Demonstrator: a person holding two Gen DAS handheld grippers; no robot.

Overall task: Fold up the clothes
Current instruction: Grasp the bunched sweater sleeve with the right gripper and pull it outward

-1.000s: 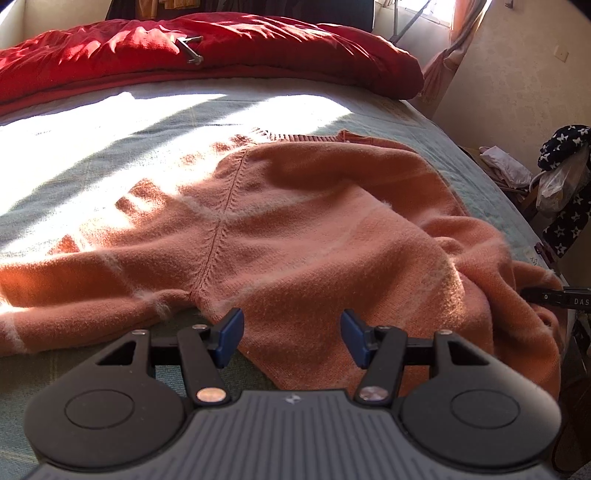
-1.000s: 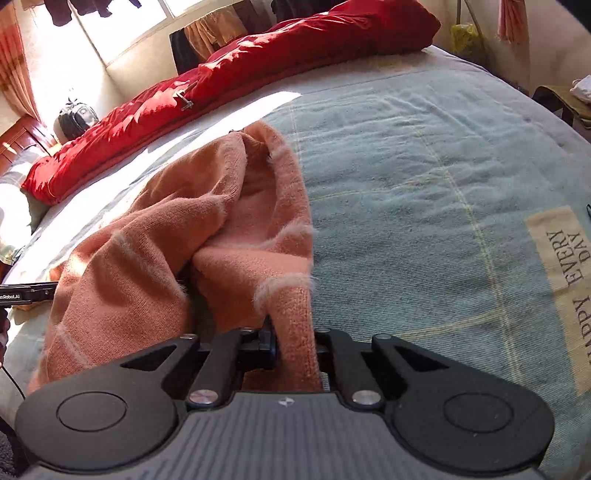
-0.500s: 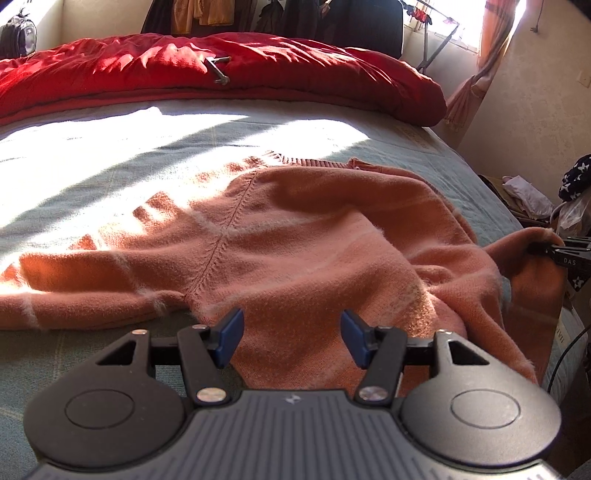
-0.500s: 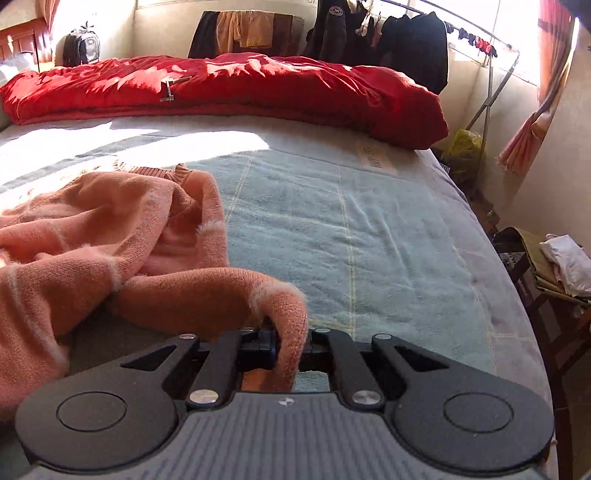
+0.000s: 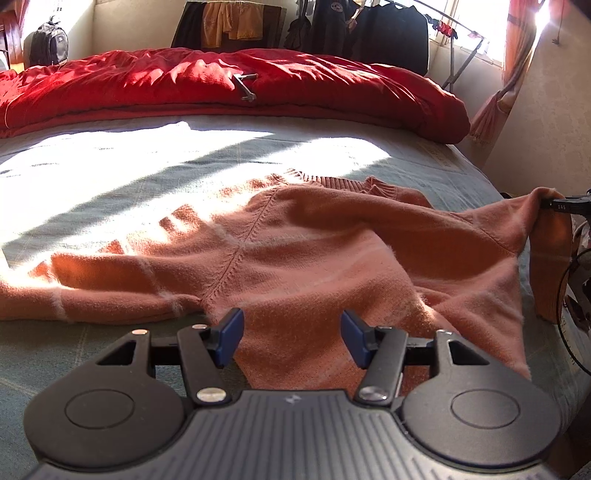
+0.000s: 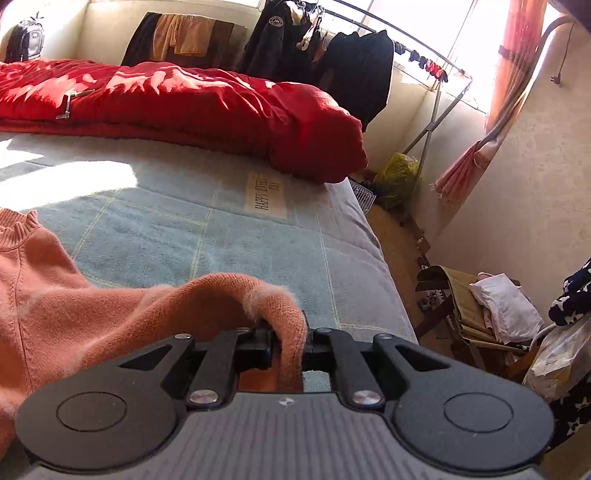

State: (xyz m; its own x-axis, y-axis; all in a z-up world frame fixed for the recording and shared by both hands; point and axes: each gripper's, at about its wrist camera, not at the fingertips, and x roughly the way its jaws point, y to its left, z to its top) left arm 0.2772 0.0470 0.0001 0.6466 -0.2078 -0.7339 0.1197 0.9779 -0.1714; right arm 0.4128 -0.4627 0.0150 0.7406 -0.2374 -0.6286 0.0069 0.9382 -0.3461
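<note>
Sweater sleeve (image 6: 236, 295) now stretched rightward.

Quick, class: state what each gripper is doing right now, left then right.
Left gripper: open, holding nothing, just above the orange sweater.
Right gripper: shut on the sweater's sleeve, lifted off the bed.

Bed (image 6: 229, 236) covered in a pale blue quilted blanket with a beige "HAPPY EVERY DAY" label (image 6: 266, 196). Red duvet (image 5: 229, 92) bunched along the far side, small metal piece (image 5: 245, 86) lying on it. Grey backpack (image 5: 48, 42) in the far left corner. Drying rack (image 6: 439, 107) by the window, dark jackets (image 6: 354, 66) and orange garments (image 6: 184, 35) hanging. Orange curtain (image 6: 495, 110) tied back at right. Yellow bag (image 6: 397, 177) on the floor below the rack. Chair (image 6: 480, 325) beside the bed with folded white cloth (image 6: 506, 306); star-print navy fabric (image 6: 572, 291) at the right edge.
</note>
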